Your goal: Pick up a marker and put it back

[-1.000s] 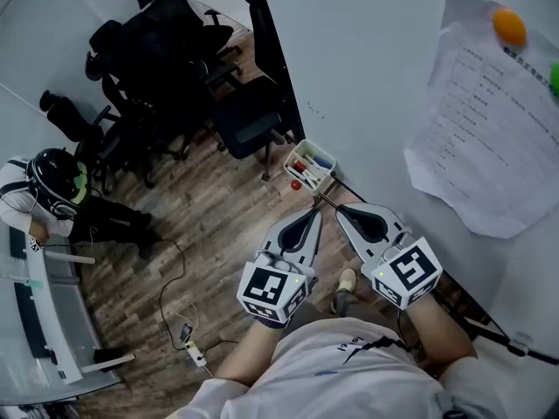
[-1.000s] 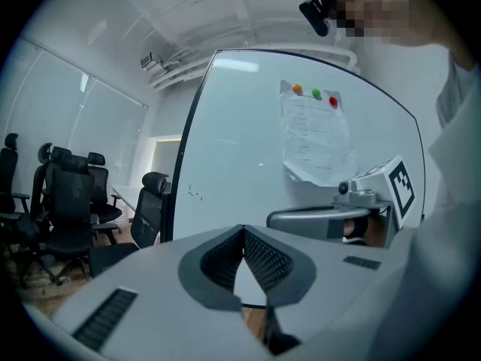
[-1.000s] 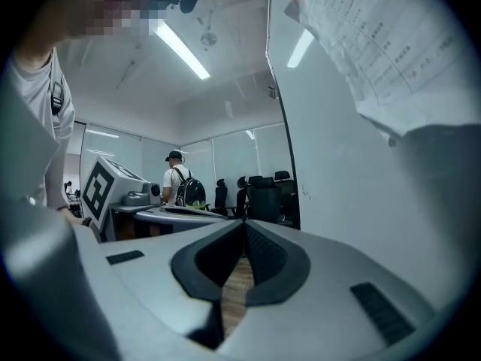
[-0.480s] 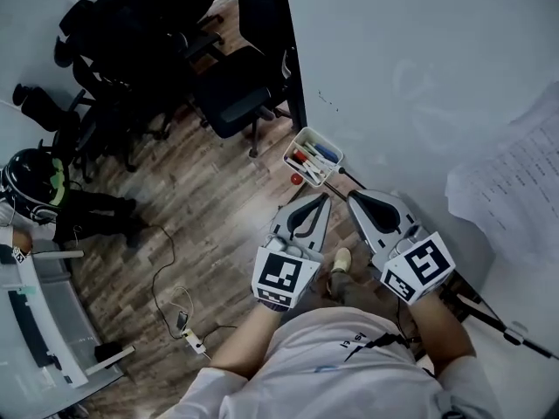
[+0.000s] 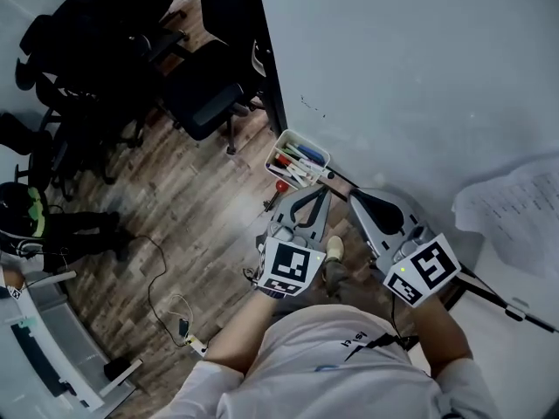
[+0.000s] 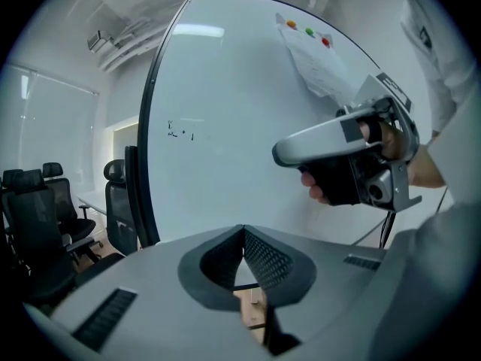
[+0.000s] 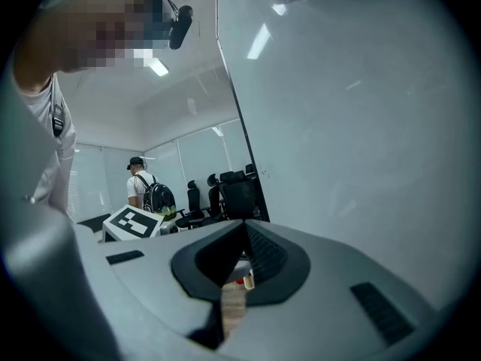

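Note:
A white tray [image 5: 307,143] hangs at the whiteboard's lower edge and holds several markers [image 5: 293,158] with red, blue and green caps. A small red round thing [image 5: 281,184] sits just below it. My left gripper [image 5: 326,191] is shut and empty, its tips just below and right of the tray. My right gripper [image 5: 353,195] is beside it, also shut and empty. In the left gripper view the jaws [image 6: 243,229] meet, with the hand-held right gripper [image 6: 338,143] ahead against the board. In the right gripper view the jaws [image 7: 246,225] are closed too.
The whiteboard [image 5: 419,77] fills the right side, with a paper sheet [image 5: 515,208] stuck on it and its stand leg [image 5: 493,291] by my feet. Black office chairs [image 5: 196,94] stand at the upper left. A cable and power strip [image 5: 188,343] lie on the wood floor. A person with a backpack [image 7: 147,190] stands farther off.
The head view has swung down and left, so the paper slid toward the right edge. Both grippers stay shut and now sit closer to the marker tray.

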`<state>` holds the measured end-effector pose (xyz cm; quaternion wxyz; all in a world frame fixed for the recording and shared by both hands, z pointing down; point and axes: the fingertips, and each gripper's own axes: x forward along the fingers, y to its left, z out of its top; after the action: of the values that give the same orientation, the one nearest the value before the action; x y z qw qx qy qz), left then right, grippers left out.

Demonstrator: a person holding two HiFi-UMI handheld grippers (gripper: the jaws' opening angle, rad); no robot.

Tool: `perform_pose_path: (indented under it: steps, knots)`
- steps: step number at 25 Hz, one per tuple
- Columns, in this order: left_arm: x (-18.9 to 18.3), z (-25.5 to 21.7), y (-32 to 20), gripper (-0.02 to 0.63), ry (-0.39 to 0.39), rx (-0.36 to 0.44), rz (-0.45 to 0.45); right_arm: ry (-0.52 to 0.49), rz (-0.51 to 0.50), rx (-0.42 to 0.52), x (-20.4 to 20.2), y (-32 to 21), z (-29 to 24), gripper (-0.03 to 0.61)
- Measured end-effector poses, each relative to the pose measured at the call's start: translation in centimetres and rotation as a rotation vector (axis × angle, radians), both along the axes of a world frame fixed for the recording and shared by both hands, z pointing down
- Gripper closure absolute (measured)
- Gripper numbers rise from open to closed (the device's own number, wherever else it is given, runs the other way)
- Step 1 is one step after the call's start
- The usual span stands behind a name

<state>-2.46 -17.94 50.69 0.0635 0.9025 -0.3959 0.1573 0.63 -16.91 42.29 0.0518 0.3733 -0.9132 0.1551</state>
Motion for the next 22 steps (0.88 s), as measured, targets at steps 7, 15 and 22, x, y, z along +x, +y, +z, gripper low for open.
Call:
perform_pose_path:
  steps: [7, 15, 22]
  knots:
    - [1.7, 1.9, -0.4, 0.600, -0.137, 0.062, 0.086, -0.015, 0.001, -0.008, 0.1, -0.3, 0.2, 0.565]
    - [1.7, 4.1, -1.7, 0.492, -0.293, 0.129, 0.108, -0.024, 0.018, -0.016, 0.7, -0.8, 0.7, 0.565]
    - [2.1, 5.3, -2.4, 0.488, -0.387, 0.188, 0.125, -0.017, 0.030, -0.018, 1.0, -0.7, 0.8, 0.565]
